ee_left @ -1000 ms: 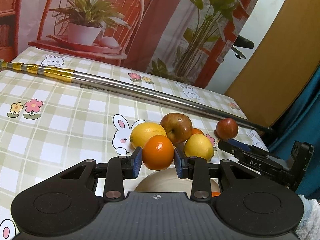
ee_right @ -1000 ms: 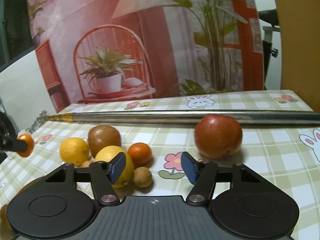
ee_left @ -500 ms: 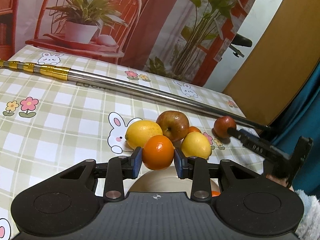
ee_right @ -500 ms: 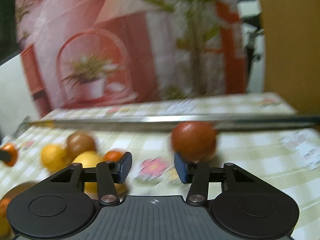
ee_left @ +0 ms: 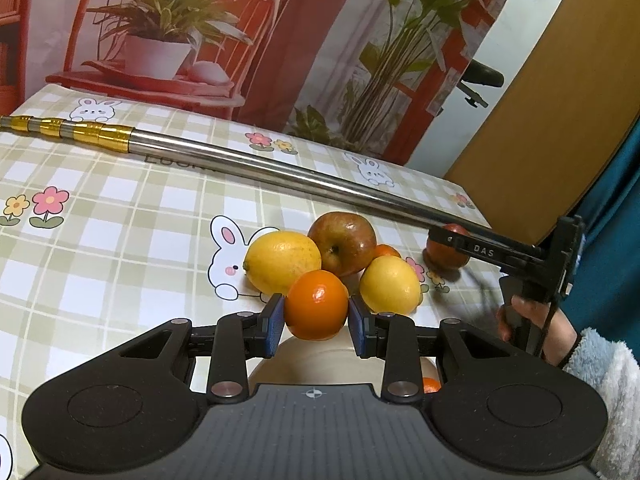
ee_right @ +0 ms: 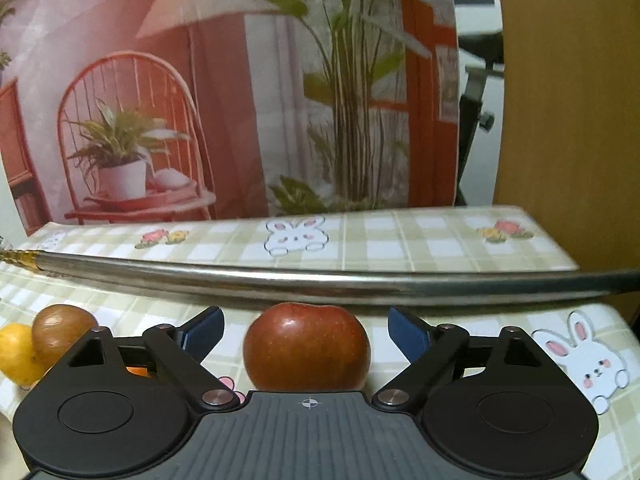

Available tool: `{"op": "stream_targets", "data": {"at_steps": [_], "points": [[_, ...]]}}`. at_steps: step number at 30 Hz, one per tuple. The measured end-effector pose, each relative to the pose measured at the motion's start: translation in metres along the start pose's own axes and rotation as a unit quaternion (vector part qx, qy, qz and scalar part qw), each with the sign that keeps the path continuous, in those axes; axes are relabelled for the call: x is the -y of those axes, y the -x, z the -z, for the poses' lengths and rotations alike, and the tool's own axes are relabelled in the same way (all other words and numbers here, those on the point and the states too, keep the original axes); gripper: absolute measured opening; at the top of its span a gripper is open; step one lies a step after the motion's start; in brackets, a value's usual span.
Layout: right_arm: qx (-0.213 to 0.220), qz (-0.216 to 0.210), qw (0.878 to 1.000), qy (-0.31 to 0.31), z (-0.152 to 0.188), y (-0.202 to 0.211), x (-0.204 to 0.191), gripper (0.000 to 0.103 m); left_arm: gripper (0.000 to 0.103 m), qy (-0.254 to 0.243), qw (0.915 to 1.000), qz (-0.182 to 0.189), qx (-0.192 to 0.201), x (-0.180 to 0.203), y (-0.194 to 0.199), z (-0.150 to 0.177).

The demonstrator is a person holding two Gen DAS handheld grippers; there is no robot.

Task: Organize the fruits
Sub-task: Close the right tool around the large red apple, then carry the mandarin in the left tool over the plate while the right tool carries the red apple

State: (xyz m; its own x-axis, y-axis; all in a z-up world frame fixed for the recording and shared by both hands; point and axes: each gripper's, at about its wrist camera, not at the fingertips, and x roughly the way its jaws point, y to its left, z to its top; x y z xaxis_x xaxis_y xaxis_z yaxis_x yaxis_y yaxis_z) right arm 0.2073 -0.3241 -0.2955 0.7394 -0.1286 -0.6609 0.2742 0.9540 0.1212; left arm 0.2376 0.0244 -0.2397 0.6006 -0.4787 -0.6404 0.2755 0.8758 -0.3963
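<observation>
My left gripper (ee_left: 316, 316) is shut on an orange (ee_left: 316, 305), held above a pale bowl (ee_left: 320, 360). Behind it lie two lemons (ee_left: 282, 261), a brown-red apple (ee_left: 342, 242) and a small orange (ee_left: 385, 250). A red apple (ee_right: 306, 346) sits on the checked cloth between my right gripper's (ee_right: 306, 330) blue pads, which stand wide apart and clear of it; the jaws are opening. In the left wrist view that gripper (ee_left: 444, 236) reaches over the same red apple (ee_left: 446, 254), a hand (ee_left: 528, 316) on its handle.
A long steel pole (ee_right: 320, 284) with a gold end (ee_left: 68, 130) lies across the table behind the fruit. A brown apple (ee_right: 60, 330) and a lemon (ee_right: 18, 354) sit left of the right gripper. The table's far edge meets a printed backdrop.
My right gripper moved forward up to the red apple and spread its jaws wide around it. The left gripper kept still with the orange.
</observation>
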Motion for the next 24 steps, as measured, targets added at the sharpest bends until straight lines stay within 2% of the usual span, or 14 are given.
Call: {"op": "stream_targets", "data": {"at_steps": [1, 3, 11, 16, 24], "points": [[-0.011, -0.005, 1.000, -0.004, 0.000, -0.004, 0.001, 0.085, 0.036, 0.000, 1.0000, 0.000, -0.001, 0.000, 0.000, 0.000], [-0.027, -0.013, 0.999, -0.010, 0.003, -0.007, 0.003, 0.067, 0.036, -0.001, 1.0000, 0.001, -0.002, 0.000, 0.000, 0.001], [-0.017, -0.027, 0.999, -0.016, 0.023, 0.026, 0.006, 0.065, 0.036, -0.003, 1.0000, 0.004, -0.006, 0.001, -0.002, 0.002], [-0.019, -0.029, 0.999, 0.002, 0.036, 0.046, 0.003, 0.065, 0.036, -0.004, 0.9999, 0.006, -0.010, 0.003, -0.004, 0.003], [-0.025, -0.023, 0.999, 0.009, 0.035, 0.042, 0.002, 0.065, 0.036, -0.004, 0.9999, 0.009, -0.014, 0.004, -0.005, 0.003]]}}
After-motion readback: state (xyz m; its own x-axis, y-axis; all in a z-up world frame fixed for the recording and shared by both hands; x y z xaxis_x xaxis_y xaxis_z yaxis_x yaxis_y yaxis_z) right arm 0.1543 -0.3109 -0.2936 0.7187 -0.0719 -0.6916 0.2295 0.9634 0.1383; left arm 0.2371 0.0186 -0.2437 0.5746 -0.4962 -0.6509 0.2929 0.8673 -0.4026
